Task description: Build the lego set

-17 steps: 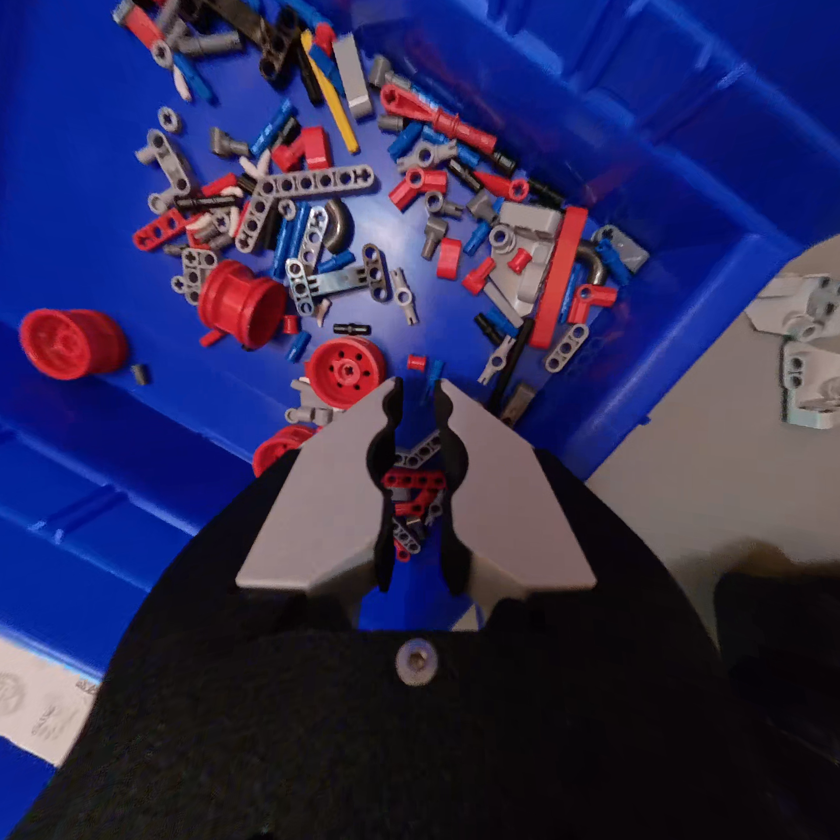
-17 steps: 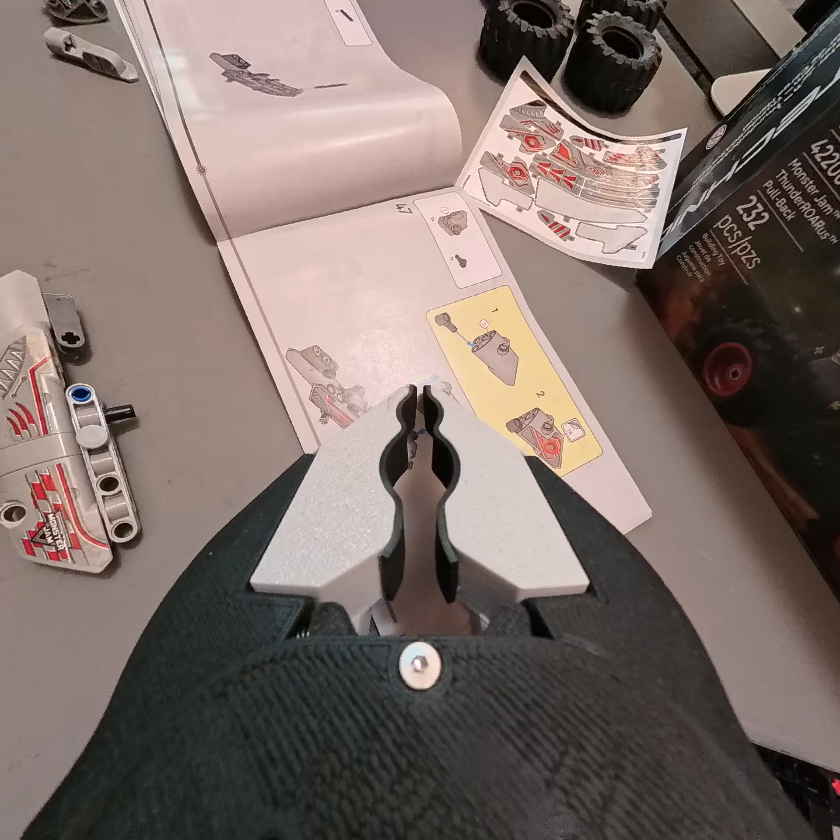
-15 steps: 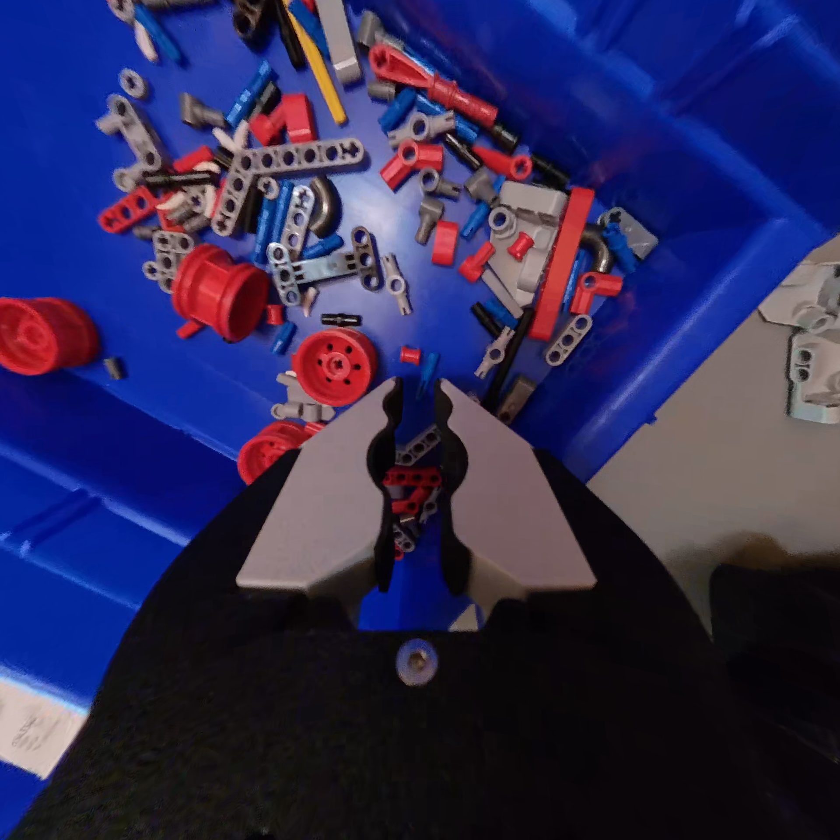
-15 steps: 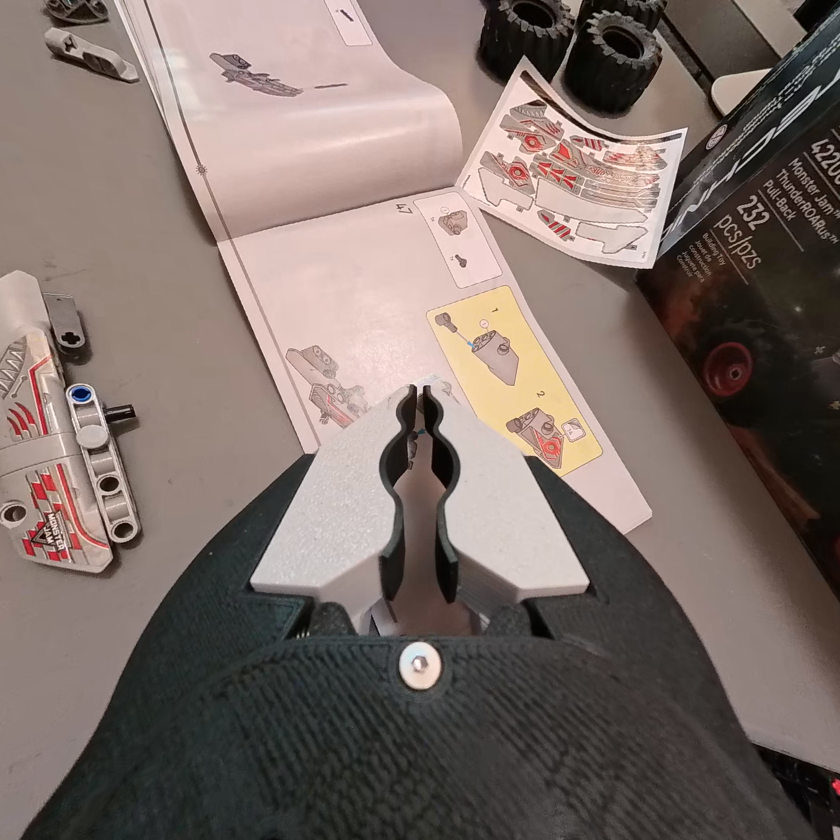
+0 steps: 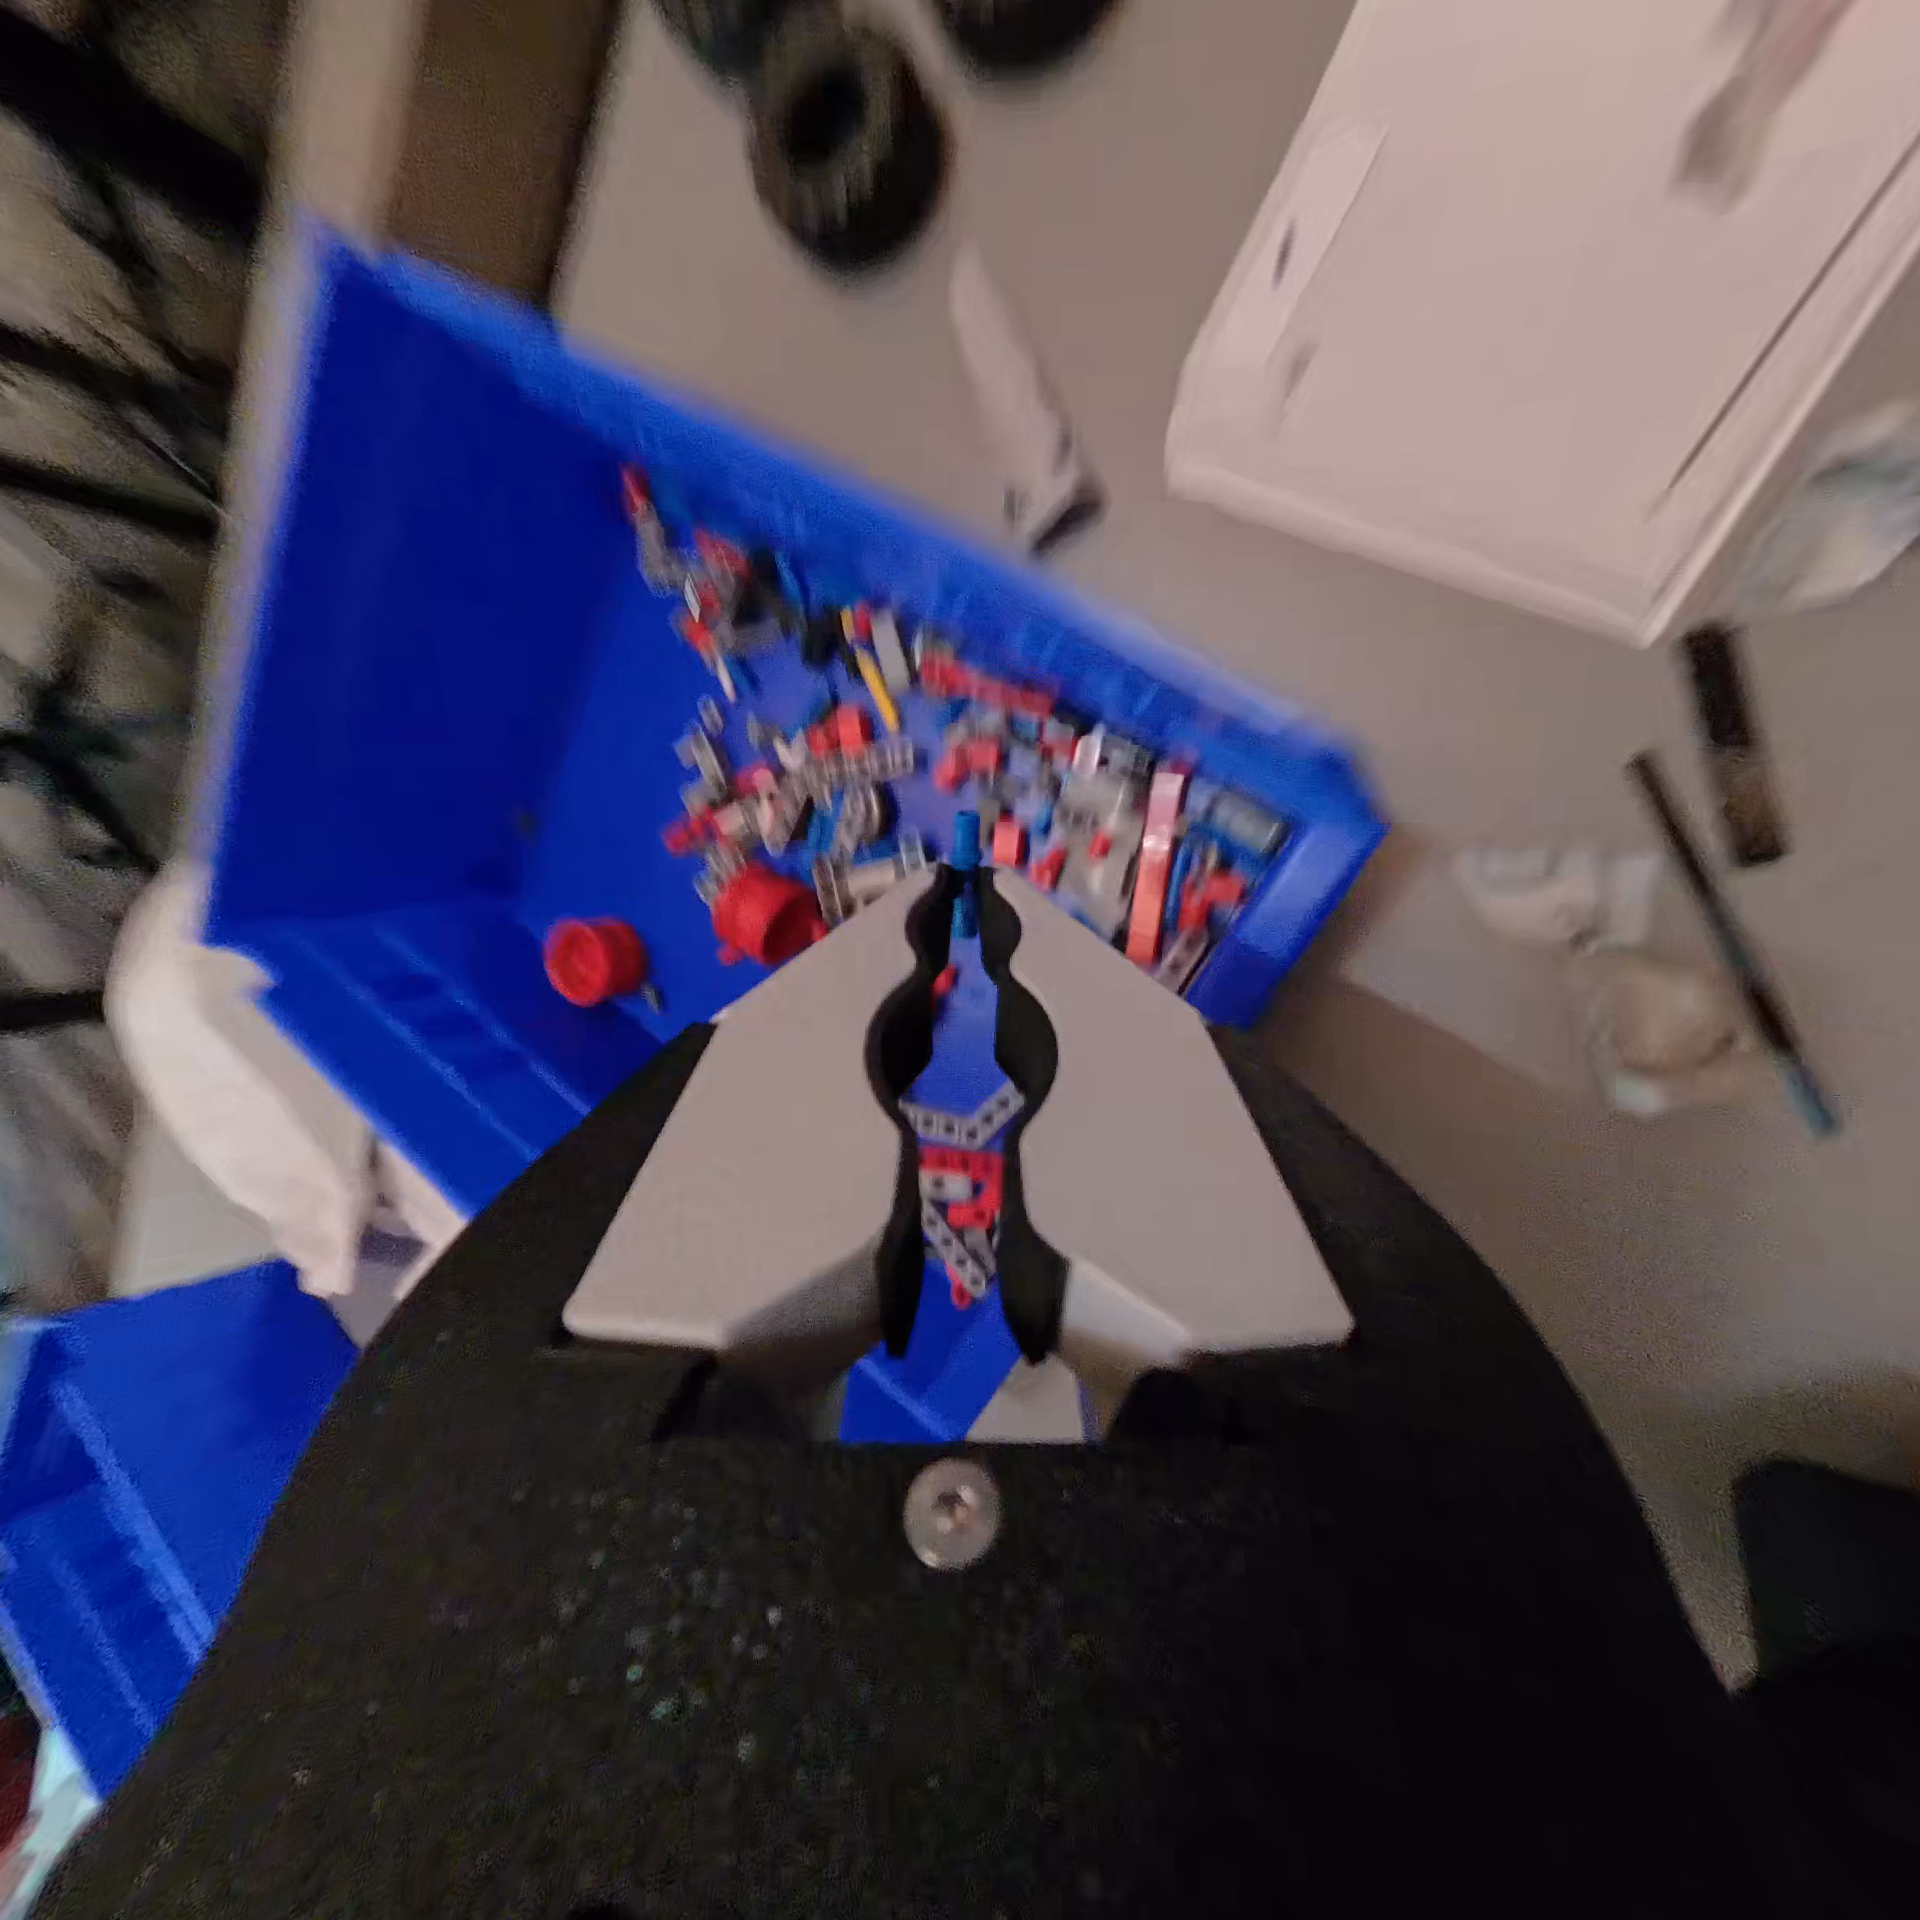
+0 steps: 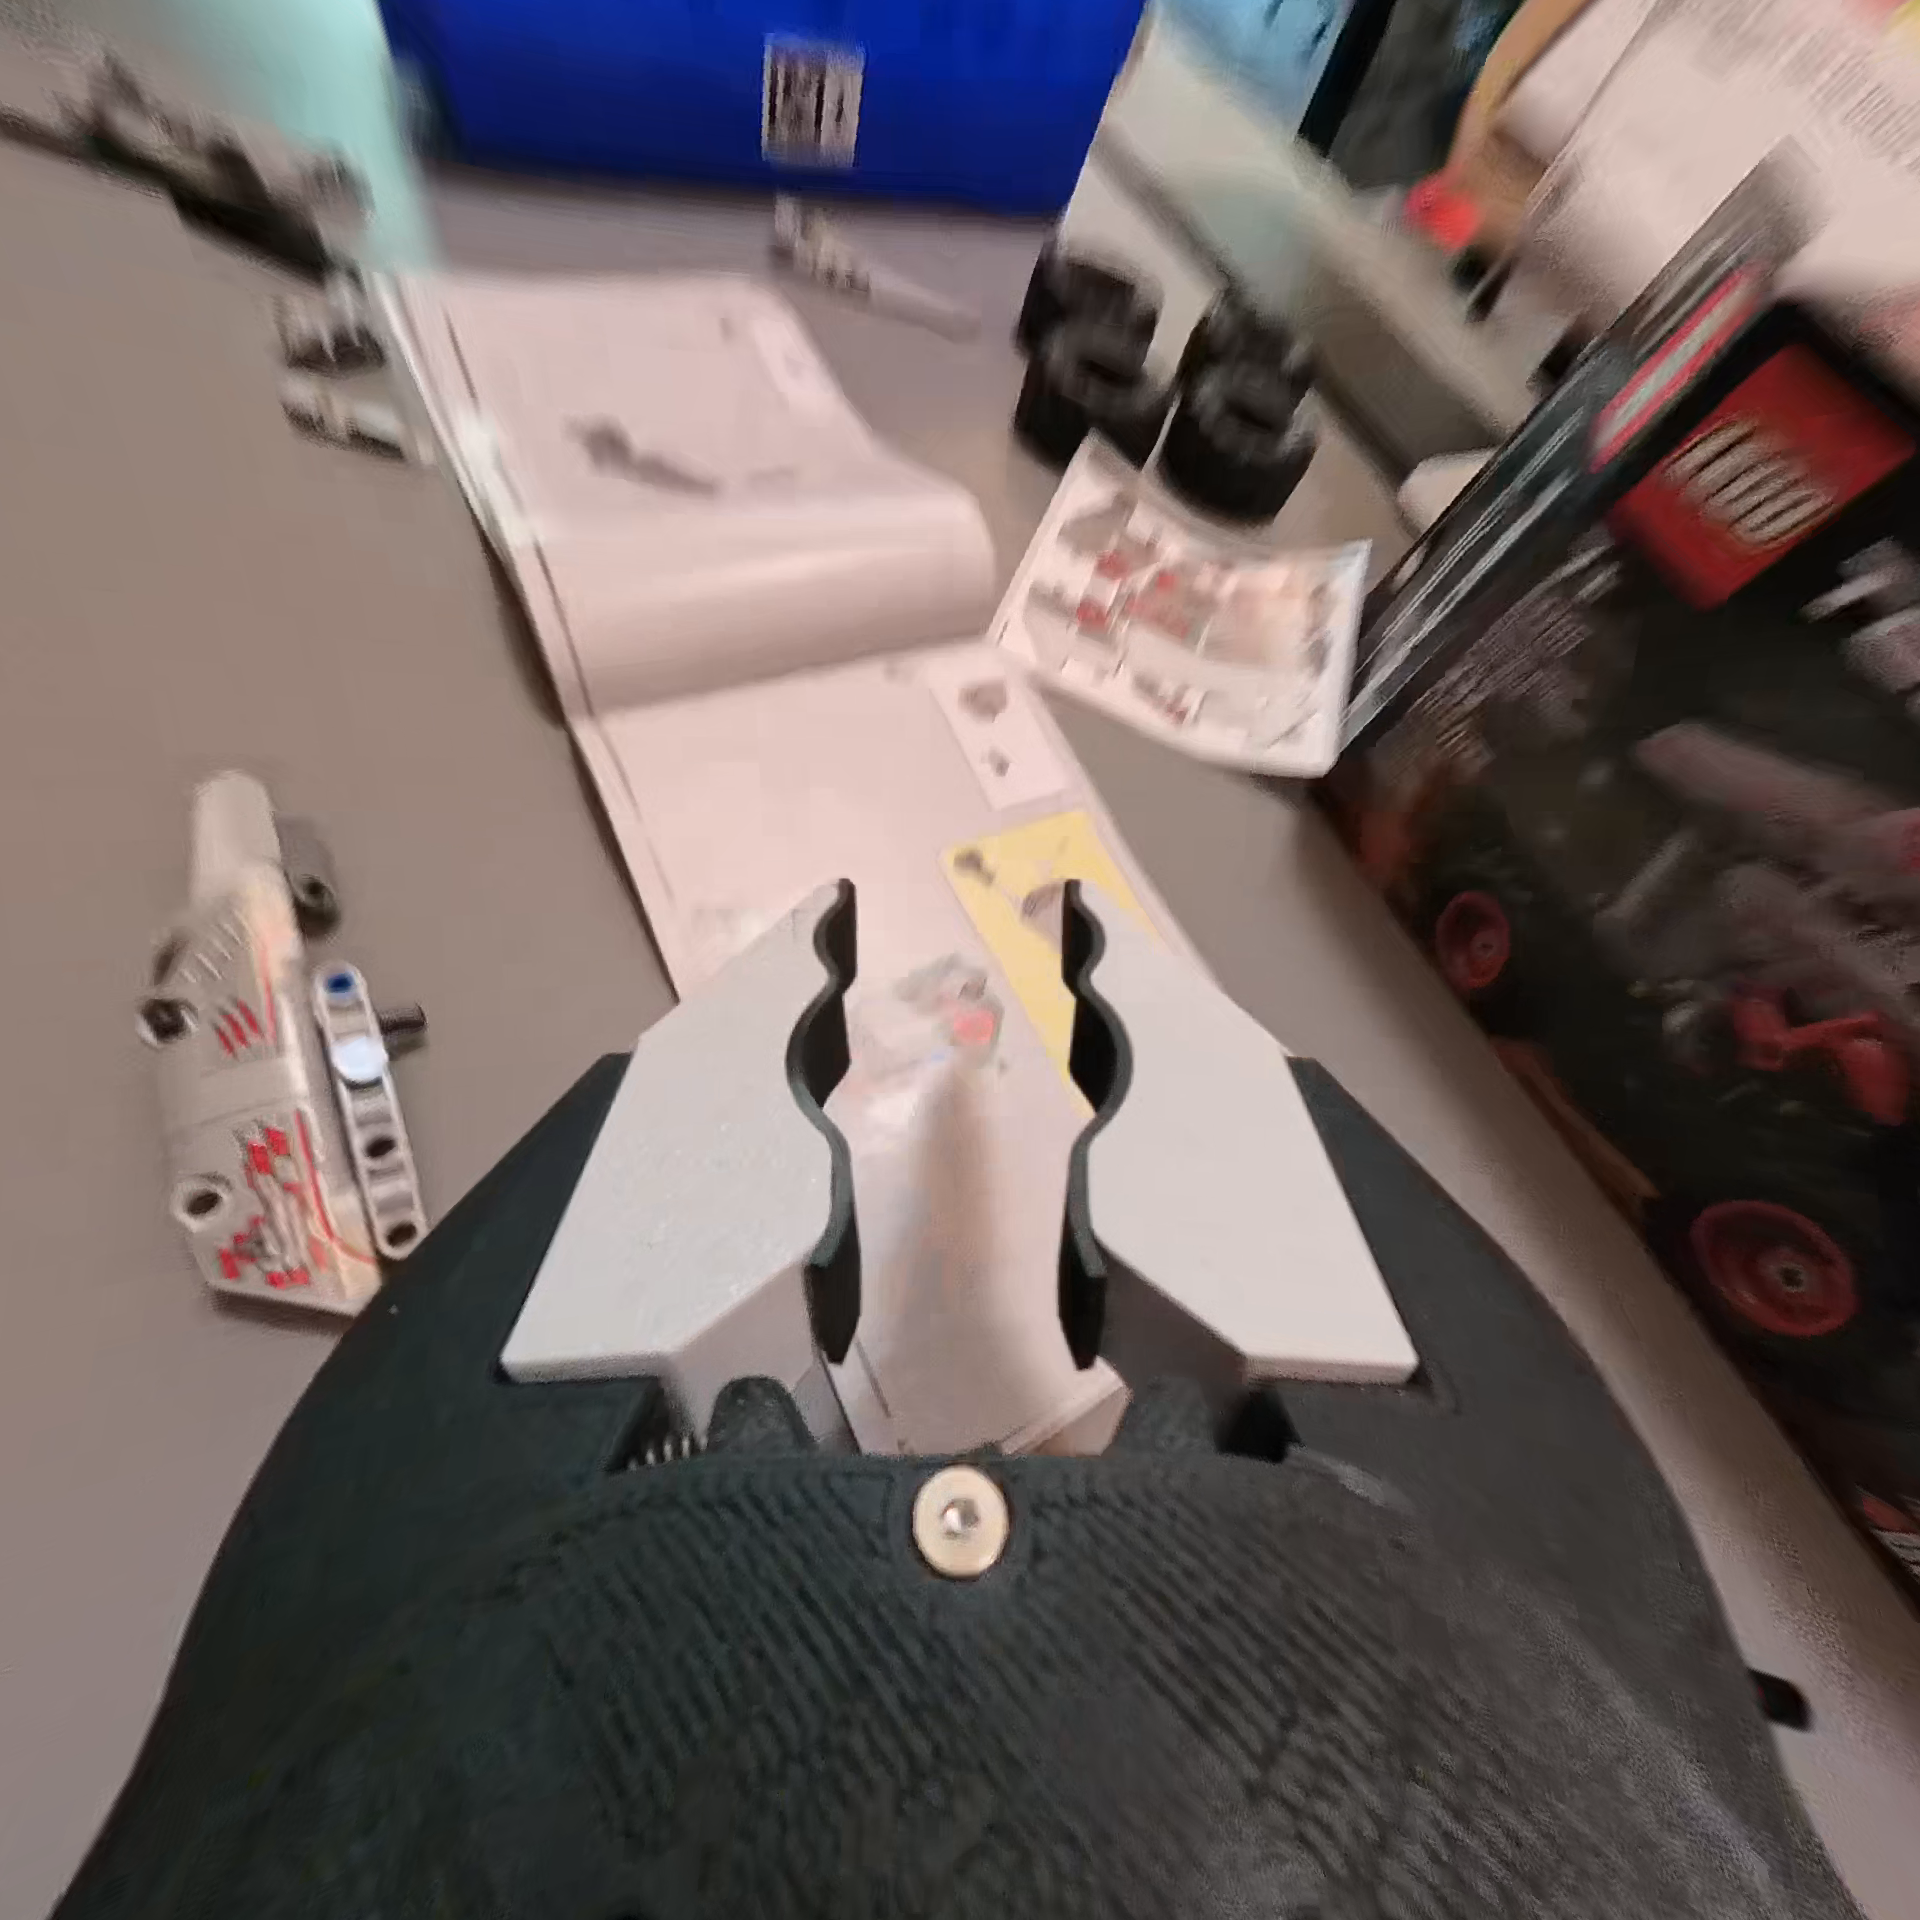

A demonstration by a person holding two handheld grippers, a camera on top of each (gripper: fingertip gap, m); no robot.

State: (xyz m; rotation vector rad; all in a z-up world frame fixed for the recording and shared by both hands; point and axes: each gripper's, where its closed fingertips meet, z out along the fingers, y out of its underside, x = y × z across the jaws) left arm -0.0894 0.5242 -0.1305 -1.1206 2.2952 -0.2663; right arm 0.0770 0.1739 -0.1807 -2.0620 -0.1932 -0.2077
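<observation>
My left gripper (image 5: 964, 883) is shut on a small blue pin (image 5: 965, 840) that sticks out past its tips. It is held high above the blue bin (image 5: 416, 665) of loose red, grey, blue and black pieces (image 5: 894, 769). My right gripper (image 6: 958, 914) is open and empty, held above the open instruction booklet (image 6: 831, 769). A grey panel assembly (image 6: 272, 1122) with red stickers and a blue pin lies on the table to its left. Both views are blurred.
The set's dark box (image 6: 1683, 790) stands at the right. Two black tyres (image 6: 1164, 395) and a sticker sheet (image 6: 1184, 623) lie beyond the booklet. A blue bin (image 6: 748, 94) stands at the back. A second blue bin (image 5: 125, 1455) shows at the lower left in the left wrist view. The grippers' ends are close to 40 centimetres from one another.
My left gripper has closed on the blue pin and risen far above the bin. My right gripper has opened and tilted up, showing more of the far table.
</observation>
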